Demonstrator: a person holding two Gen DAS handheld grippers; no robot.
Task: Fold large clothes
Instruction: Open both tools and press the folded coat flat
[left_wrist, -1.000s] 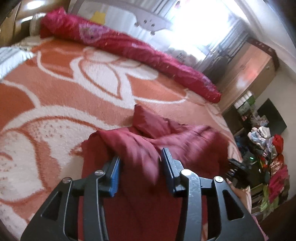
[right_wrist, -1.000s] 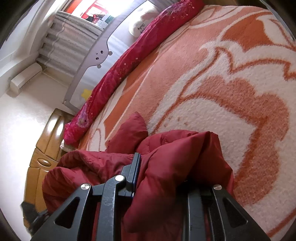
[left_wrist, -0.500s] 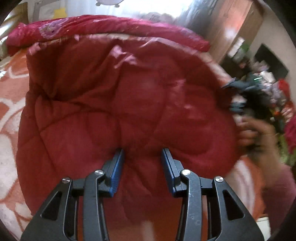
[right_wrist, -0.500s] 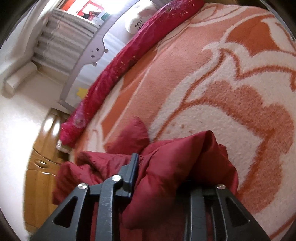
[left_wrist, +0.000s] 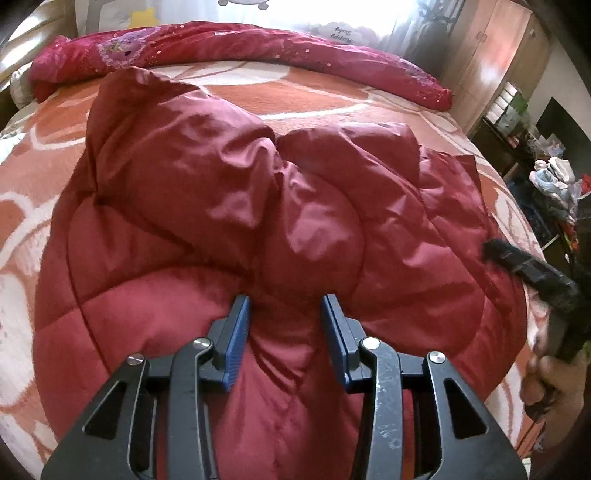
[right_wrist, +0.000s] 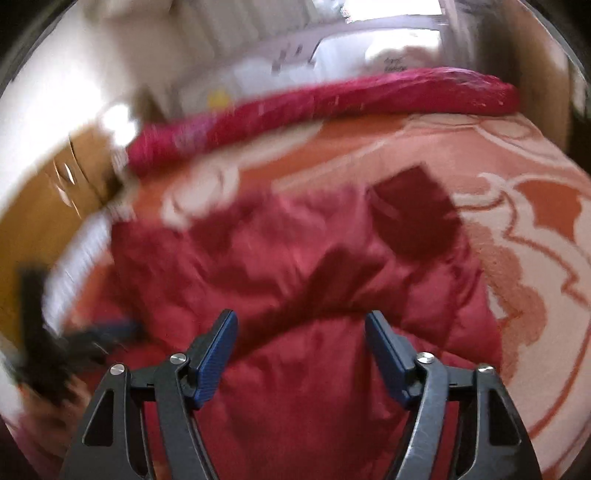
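A dark red quilted jacket (left_wrist: 258, 203) lies spread and puffy on the bed. My left gripper (left_wrist: 286, 317) is shut on a puckered fold at its near edge, with the cloth bunched between the blue pads. In the right wrist view, which is blurred, the jacket (right_wrist: 295, 258) lies under my right gripper (right_wrist: 301, 328). Its jaws are opening and stand wide apart, and the pads press on nothing. The left wrist view shows the right gripper (left_wrist: 524, 266) at the jacket's right edge, held by a hand (left_wrist: 543, 376).
The bed carries an orange blanket with white flowers (left_wrist: 37, 166). A rolled crimson quilt (left_wrist: 258, 44) lies along its far side. A wooden wardrobe (left_wrist: 495, 55) and a pile of clutter (left_wrist: 554, 177) stand to the right, beyond the bed edge.
The jacket went from a bunched heap to lying spread on the bed. My right gripper let go of it and swung round. The left one kept its hold and came lower.
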